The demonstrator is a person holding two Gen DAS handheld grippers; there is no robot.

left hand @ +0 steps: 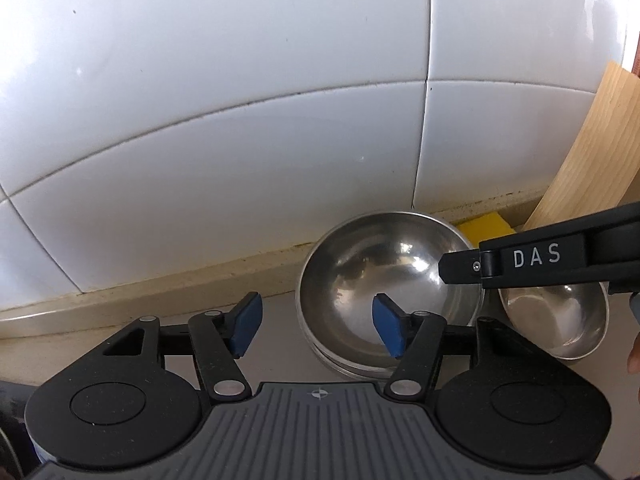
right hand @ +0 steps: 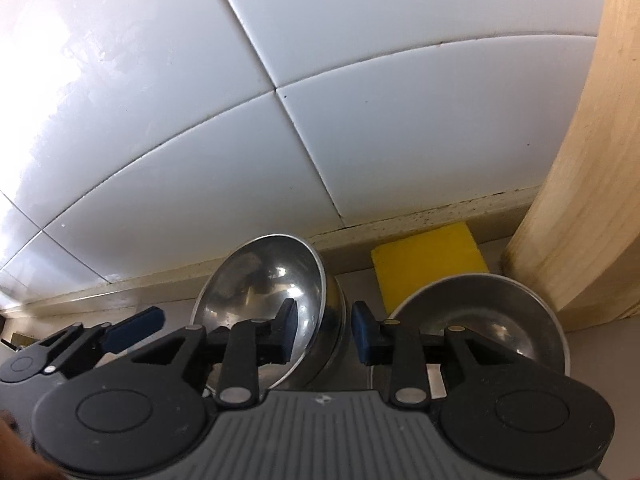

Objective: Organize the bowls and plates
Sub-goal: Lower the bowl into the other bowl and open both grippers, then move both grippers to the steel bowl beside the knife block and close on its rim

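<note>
A stack of steel bowls (left hand: 384, 280) sits on the counter by the tiled wall; it also shows in the right wrist view (right hand: 264, 280). A second steel bowl (left hand: 560, 320) stands to its right, also seen in the right wrist view (right hand: 492, 320). My left gripper (left hand: 318, 322) is open, its right pad inside the stack's top bowl, its left pad outside the rim. My right gripper (right hand: 324, 334) is open, straddling the right rim of the stacked bowls; one pad is inside, one outside. Its black body (left hand: 560, 260) reaches in from the right.
A yellow sponge (right hand: 428, 264) lies against the wall ledge behind the bowls. A wooden board (right hand: 580, 180) leans upright at the right. The white tiled wall (left hand: 240, 120) is close ahead. The left gripper (right hand: 132, 326) shows at the left of the right wrist view.
</note>
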